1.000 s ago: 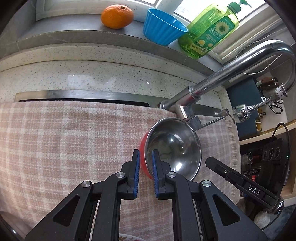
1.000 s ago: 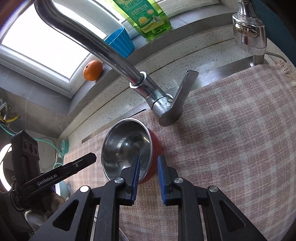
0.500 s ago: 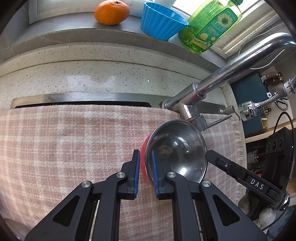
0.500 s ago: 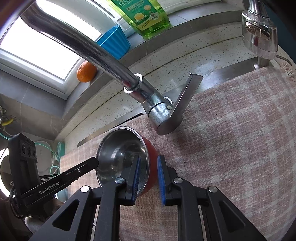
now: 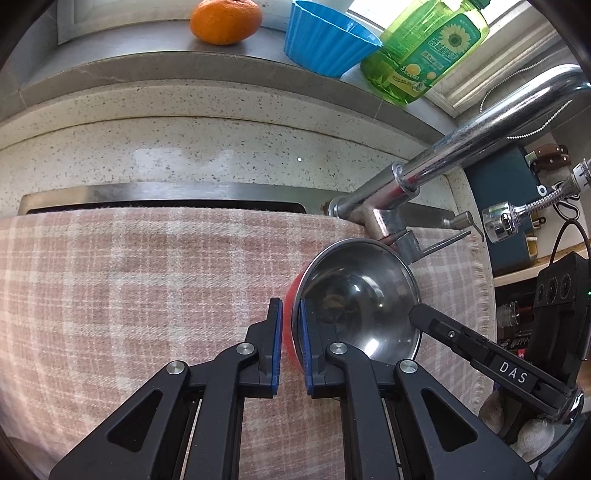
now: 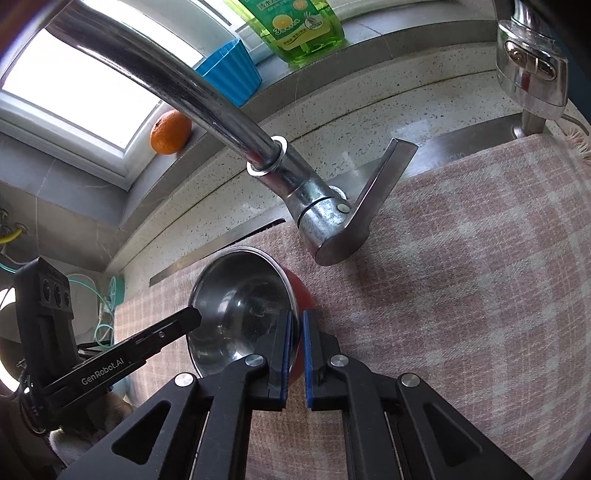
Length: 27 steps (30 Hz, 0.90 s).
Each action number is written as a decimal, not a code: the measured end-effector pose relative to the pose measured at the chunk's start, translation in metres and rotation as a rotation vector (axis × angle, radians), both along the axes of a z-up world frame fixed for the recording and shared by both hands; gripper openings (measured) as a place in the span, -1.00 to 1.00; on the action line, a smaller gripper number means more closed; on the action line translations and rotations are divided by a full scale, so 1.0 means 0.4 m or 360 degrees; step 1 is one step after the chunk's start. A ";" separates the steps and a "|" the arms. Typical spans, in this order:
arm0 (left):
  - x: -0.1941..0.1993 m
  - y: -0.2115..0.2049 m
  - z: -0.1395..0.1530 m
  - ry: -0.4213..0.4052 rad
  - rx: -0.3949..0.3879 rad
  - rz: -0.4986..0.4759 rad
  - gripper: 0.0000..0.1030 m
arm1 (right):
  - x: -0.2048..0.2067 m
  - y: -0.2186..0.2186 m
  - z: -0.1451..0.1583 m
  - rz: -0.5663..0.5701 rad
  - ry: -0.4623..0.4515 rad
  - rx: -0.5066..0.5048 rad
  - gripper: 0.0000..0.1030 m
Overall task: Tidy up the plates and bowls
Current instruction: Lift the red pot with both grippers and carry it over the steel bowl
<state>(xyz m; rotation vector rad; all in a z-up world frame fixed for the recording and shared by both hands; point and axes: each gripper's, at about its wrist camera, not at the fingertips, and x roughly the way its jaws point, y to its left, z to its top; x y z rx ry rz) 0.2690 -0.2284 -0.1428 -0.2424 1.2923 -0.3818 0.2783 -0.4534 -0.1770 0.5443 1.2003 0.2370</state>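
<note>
A steel bowl with a red outside (image 5: 358, 295) is held above a pink checked cloth (image 5: 129, 288). My left gripper (image 5: 291, 314) is shut on its left rim, one pad inside and one outside. My right gripper (image 6: 297, 325) is shut on the opposite rim of the same bowl (image 6: 240, 295). The bowl is tilted with its shiny inside facing the cameras, and it sits just below the faucet base. Each gripper shows in the other's view at the bowl's far side.
A chrome faucet (image 6: 207, 107) arches over the bowl, its lever (image 6: 373, 195) to the right. On the windowsill stand an orange (image 5: 225, 20), a blue cup (image 5: 325, 44) and a green soap bottle (image 5: 424, 55). A pull-out sprayer (image 5: 509, 218) hangs at the right.
Both grippers have carried the bowl a little up and toward the faucet base. Their hold on the rim is unchanged.
</note>
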 end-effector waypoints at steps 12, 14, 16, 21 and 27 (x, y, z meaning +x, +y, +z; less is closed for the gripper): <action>-0.011 -0.003 0.011 -0.0016 -0.0005 0.0006 -0.90 | -0.008 0.013 0.020 0.0005 -0.0008 -0.0027 -0.90; -0.015 0.001 0.018 -0.0021 -0.0013 0.0006 -0.90 | -0.012 0.012 0.026 0.0003 -0.0013 -0.0028 -0.90; -0.022 0.008 0.027 -0.0030 -0.0018 0.0011 -0.90 | -0.015 0.012 0.033 0.0001 -0.0017 -0.0021 -0.90; -0.036 0.028 0.051 -0.0051 -0.0039 0.0028 -0.90 | -0.029 0.020 0.058 0.0019 -0.0038 -0.0014 -0.90; -0.059 0.055 0.079 -0.0076 -0.0054 0.0043 -0.90 | -0.051 0.038 0.093 0.0050 -0.0067 -0.0007 -0.90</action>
